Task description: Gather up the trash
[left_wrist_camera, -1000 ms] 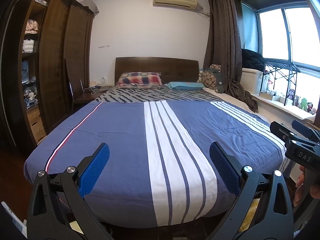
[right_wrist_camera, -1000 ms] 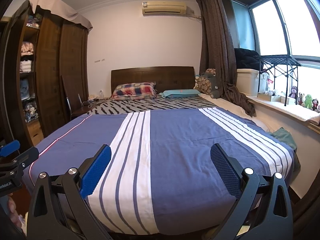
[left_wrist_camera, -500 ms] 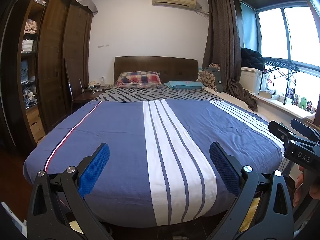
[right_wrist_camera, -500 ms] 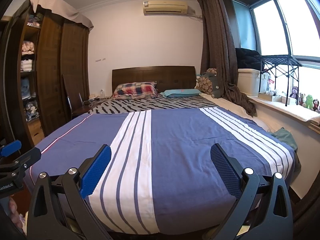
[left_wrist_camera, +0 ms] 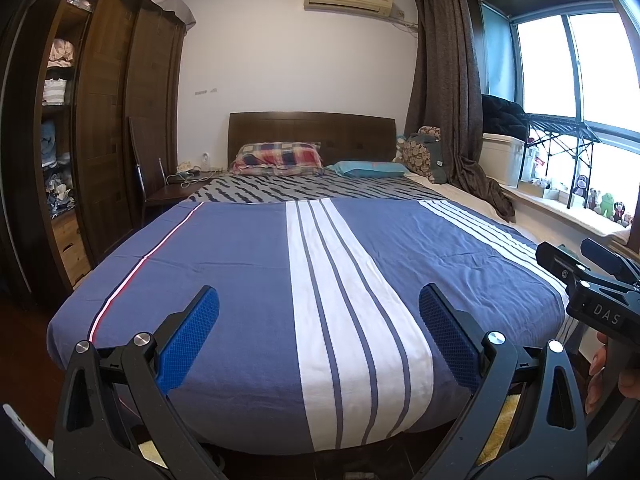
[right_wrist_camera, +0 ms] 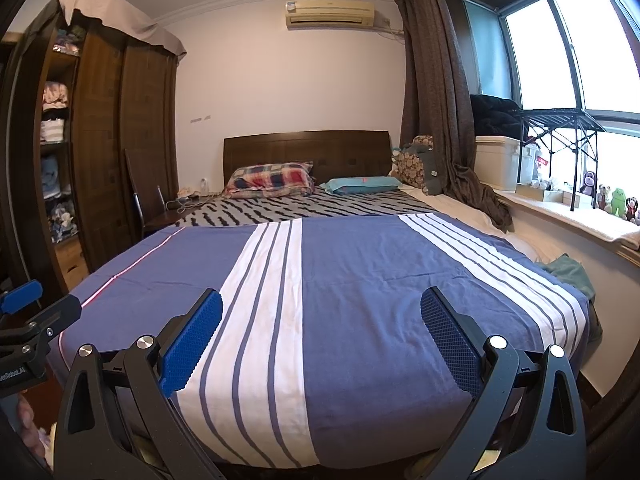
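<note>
Facing the bed (left_wrist_camera: 240, 280) from its foot, both claws held level, nothing gripped. Left claw (left_wrist_camera: 319, 334) wide, blue pads apart, lower centre of left view. Right claw (right_wrist_camera: 321, 336) wide too, lower centre of right view; its body also shows at right edge of left view (left_wrist_camera: 600, 300).

No trash visible in either view: quilt top is bare, 2 pillows (left_wrist_camera: 278, 158) at upper centre, clutter on the sill (right_wrist_camera: 580, 204) at right too small to tell. A green cloth (right_wrist_camera: 568, 270) lies off the bed's right edge; cannot tell if it is trash.

Judgement: search step, task barely begun. Bedroom trash is likely paper or wrappers: light, soft, crushable, so pinch at a raised fold or edge, lightly, without snagging the quilt.
</note>
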Demonstrator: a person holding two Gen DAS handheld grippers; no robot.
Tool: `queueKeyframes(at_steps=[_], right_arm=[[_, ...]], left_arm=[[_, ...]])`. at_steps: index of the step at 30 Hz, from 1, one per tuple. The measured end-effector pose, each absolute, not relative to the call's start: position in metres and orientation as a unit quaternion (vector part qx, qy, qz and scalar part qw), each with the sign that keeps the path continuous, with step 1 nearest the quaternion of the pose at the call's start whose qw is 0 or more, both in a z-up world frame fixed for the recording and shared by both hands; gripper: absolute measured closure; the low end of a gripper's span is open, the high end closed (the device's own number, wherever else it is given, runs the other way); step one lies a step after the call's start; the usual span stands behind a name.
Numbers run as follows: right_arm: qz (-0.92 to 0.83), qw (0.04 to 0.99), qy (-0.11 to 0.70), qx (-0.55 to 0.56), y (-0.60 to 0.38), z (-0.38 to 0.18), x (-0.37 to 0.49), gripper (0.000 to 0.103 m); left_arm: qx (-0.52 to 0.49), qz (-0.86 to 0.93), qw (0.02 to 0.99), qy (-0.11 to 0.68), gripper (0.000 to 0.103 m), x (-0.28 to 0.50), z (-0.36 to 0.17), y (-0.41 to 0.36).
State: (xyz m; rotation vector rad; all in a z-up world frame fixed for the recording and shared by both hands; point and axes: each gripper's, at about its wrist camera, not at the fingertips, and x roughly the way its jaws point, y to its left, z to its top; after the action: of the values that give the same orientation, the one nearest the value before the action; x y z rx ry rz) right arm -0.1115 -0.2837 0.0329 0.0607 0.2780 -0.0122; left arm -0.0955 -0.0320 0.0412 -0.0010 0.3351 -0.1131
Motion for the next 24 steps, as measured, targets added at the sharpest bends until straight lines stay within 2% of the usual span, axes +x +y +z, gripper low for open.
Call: queueKeyframes(at_steps=[24], right_arm=[[-0.006,0.989,0.143,0.030,-0.2850,0.0310,-0.1100,0.004]], left_arm=[[0.000,-0.056,0.984,0.169,0.008,-0.0944,0.0399,-0.0312]])
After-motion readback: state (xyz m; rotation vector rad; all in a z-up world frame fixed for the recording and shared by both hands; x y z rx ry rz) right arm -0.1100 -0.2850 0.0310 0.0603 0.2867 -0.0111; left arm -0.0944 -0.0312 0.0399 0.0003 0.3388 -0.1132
